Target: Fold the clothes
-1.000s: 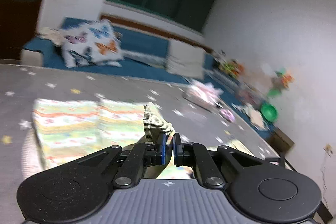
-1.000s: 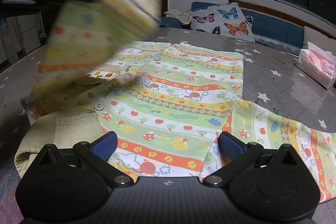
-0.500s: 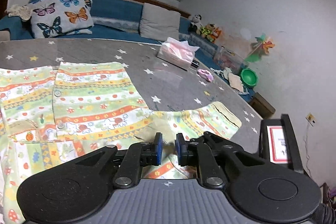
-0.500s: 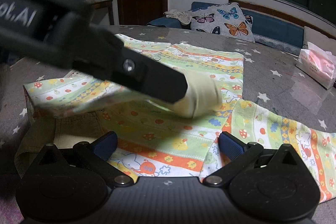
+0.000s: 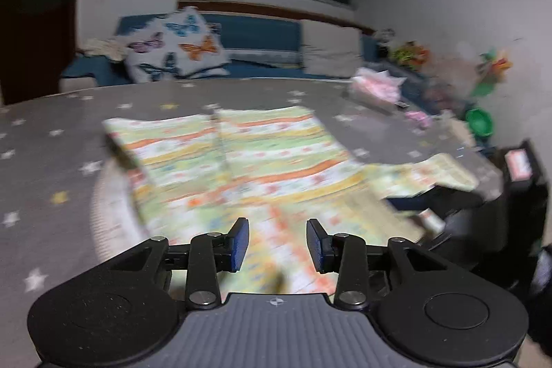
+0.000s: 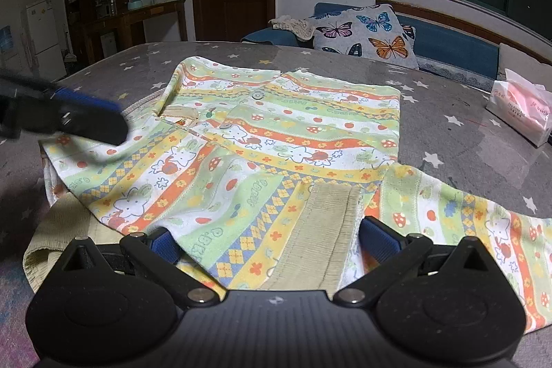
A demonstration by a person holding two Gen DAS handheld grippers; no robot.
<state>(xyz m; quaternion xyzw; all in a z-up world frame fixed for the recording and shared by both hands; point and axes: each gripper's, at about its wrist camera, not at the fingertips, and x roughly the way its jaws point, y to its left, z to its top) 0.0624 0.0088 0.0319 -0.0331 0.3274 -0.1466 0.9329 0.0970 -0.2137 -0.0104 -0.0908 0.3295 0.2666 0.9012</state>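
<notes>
Lying flat on the table point(image 6: 448, 99), the shirt point(image 6: 293, 140) is looking soft, light and floppy — one sleeve point(image 6: 214, 195) is folded across it; the cuff point(image 6: 324, 223) is offering a grip. Both grippers, left point(image 5: 277, 244) and right point(image 6: 269, 244), are gaping, empty. Printed lettering is too small to read.

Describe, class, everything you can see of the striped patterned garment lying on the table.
The garment is a small soft knit top, striped green, yellow, orange and white, printed with bunnies, mushrooms and apples. It has buttons down the front and ribbed beige cuffs. It lies flat on the grey star-print table, one sleeve folded across the body with its cuff near the right claw, the other sleeve spread out to the right. Both the right claw and the left claw are open, gripping nothing.
</notes>
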